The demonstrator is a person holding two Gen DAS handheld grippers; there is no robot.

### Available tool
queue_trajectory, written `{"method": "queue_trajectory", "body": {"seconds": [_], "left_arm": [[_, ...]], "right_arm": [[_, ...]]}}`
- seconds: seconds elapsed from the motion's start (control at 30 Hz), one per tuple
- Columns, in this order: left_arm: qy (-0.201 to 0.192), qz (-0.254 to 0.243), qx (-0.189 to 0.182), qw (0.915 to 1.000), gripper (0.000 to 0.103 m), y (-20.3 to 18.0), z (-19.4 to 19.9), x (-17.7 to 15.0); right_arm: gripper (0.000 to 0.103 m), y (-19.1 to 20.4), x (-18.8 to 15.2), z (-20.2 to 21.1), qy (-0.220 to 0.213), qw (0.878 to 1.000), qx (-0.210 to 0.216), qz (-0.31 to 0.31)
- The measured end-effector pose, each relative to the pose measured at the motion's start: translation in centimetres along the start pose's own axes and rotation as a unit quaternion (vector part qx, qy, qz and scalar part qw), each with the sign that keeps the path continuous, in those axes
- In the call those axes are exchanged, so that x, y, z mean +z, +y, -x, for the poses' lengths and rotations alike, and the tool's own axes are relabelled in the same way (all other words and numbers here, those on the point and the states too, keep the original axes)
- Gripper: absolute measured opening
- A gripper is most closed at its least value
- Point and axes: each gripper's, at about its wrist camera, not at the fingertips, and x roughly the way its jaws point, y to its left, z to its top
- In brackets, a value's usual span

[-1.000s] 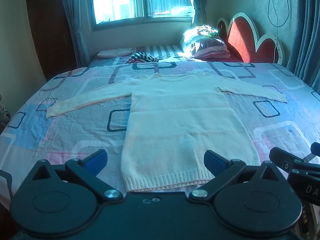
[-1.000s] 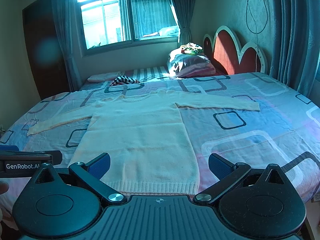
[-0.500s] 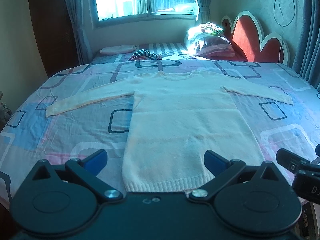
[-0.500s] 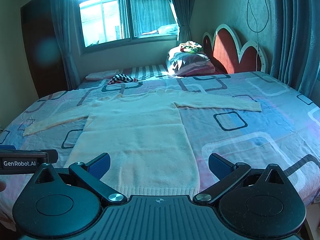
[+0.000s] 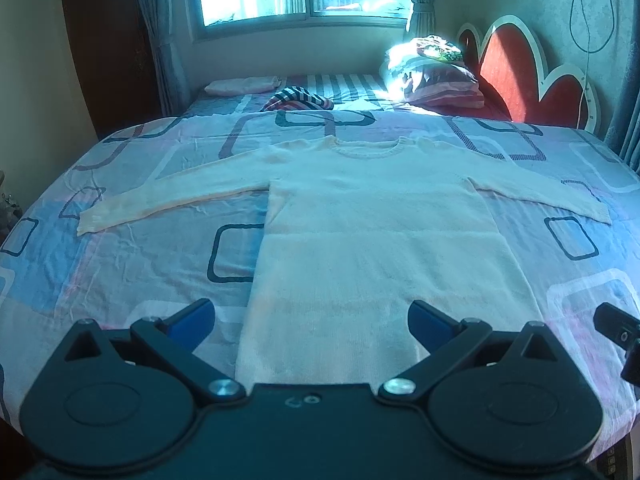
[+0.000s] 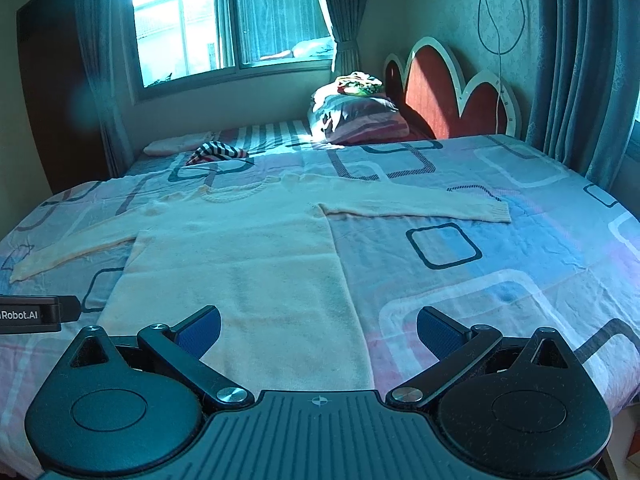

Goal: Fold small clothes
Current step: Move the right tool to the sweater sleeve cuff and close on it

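A cream knitted long-sleeved sweater (image 5: 372, 240) lies flat on the bed, neck toward the window, both sleeves spread out sideways; it also shows in the right wrist view (image 6: 240, 256). My left gripper (image 5: 312, 316) is open and empty, above the sweater's lower hem. My right gripper (image 6: 318, 326) is open and empty, above the hem's right corner. The right gripper's body (image 5: 620, 330) shows at the right edge of the left wrist view, and the left gripper's body (image 6: 36, 314) at the left edge of the right wrist view.
The bed has a pastel sheet (image 5: 132, 264) with dark square outlines. Far back lie a striped garment (image 5: 296, 98), a folded pink cloth (image 5: 240, 85) and a pile of pillows (image 5: 432, 76). A red headboard (image 5: 532, 76) is at the right, curtains (image 6: 576, 64) beyond.
Both grippers have moved forward over the bed toward the sweater, so the hem now sits under them. The grippers stay open. The sweater has not moved.
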Motion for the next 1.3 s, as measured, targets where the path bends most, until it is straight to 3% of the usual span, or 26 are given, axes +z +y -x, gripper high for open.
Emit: {"method": "queue_trajectory", "body": {"seconds": [0.3,0.8,1.0,1.07,1.1,1.3], "left_arm": [[0.019,0.036,-0.008,0.9992,0.102,0.1,-5.3,3.6],[0.007,0.050,0.022,0.9985,0.102,-2.7,-13.0,8.5],[0.016,0.044,0.035,0.9983,0.102,-4.2,-16.4,9.6],[0.021,0.041,0.040,0.9981,0.102,-4.6,-17.3,9.8],[0.025,0.041,0.041,0.9980,0.102,-4.7,-17.7,9.8],[0.034,0.049,0.037,0.9975,0.101,-5.2,-19.7,9.8]], "right_arm": [[0.103,-4.0,3.0,-5.9,0.003,1.000,-0.009,-0.027],[0.103,-11.8,7.1,-17.2,0.011,0.999,-0.041,-0.033],[0.102,-16.3,8.0,-22.6,0.034,0.995,-0.057,-0.071],[0.085,-18.1,8.2,-24.4,0.050,0.993,-0.064,-0.081],[0.072,-18.9,8.2,-25.2,0.057,0.992,-0.066,-0.090],[0.071,-24.6,7.6,-29.7,0.098,0.980,-0.088,-0.151]]}}
